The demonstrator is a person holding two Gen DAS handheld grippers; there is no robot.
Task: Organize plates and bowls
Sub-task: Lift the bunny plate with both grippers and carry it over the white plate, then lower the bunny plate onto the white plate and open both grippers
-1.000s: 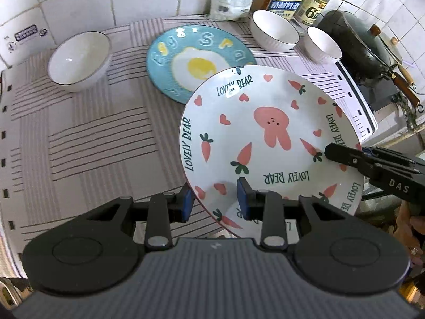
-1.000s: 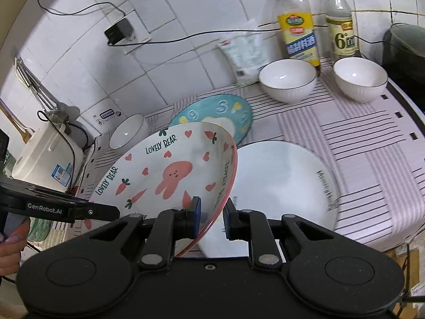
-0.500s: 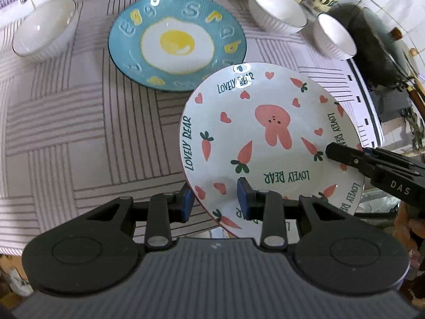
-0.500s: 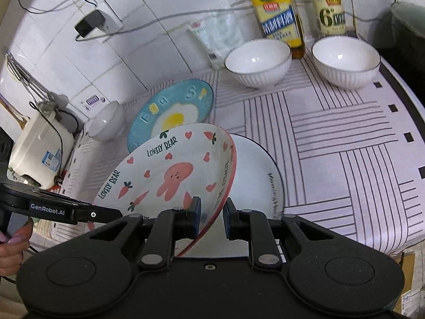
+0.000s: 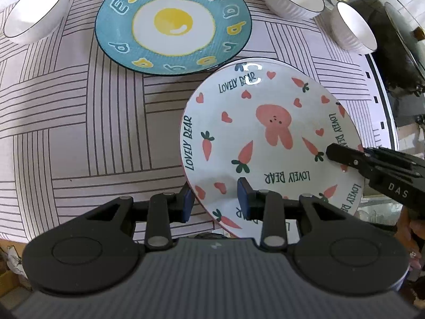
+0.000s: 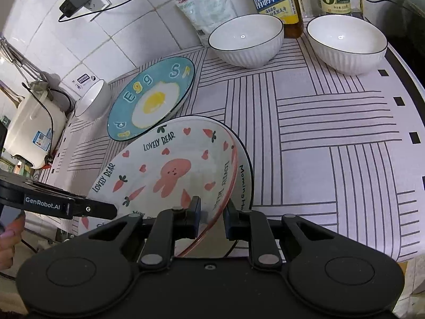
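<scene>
With both my left hand-held gripper (image 5: 215,200) and right hand-held gripper (image 6: 211,216) clamped on opposite rims, this stiff, glazed bunny plate (image 5: 268,143) feels slippery and breakable.

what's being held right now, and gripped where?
The bunny plate, held at its rim by both grippers: left gripper on the near edge, right gripper on the opposite edge.

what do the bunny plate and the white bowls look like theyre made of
Bunny plate: likely glazed ceramic; glossy, with a bright light reflection near its far rim and printed carrots and hearts. White bowls: also likely glazed ceramic or porcelain; shiny inside with small highlights, ribbed outside, thin dark rim line.
</scene>
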